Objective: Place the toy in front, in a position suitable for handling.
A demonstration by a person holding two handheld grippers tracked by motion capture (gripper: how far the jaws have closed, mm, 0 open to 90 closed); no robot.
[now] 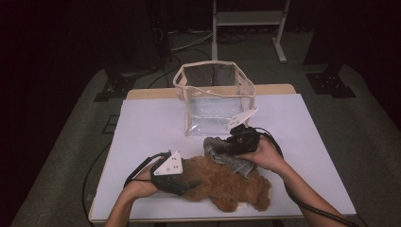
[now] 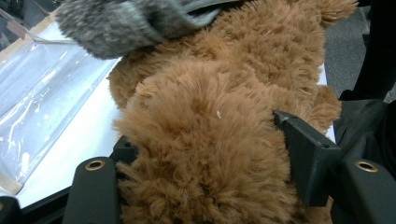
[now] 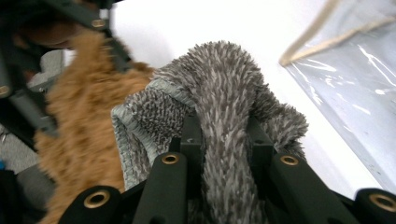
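A brown plush toy point(image 1: 227, 187) lies on the white table top point(image 1: 151, 123) near the front edge. My left gripper point(image 1: 189, 185) grips its left end, and the jaws sink into the brown fur point(image 2: 210, 140) from both sides. A grey fuzzy cloth point(image 1: 227, 158) is draped over the toy's upper side. My right gripper point(image 1: 226, 147) is shut on a fold of it. In the right gripper view the grey cloth point(image 3: 219, 84) bulges up between the jaws, with the brown toy point(image 3: 84, 116) to its left.
A clear plastic bag point(image 1: 215, 97) with beige trim stands open-topped at the back middle of the table, just beyond the right gripper. Its clear wall point(image 3: 355, 70) is close by on the right. Cables trail from both grippers across the table.
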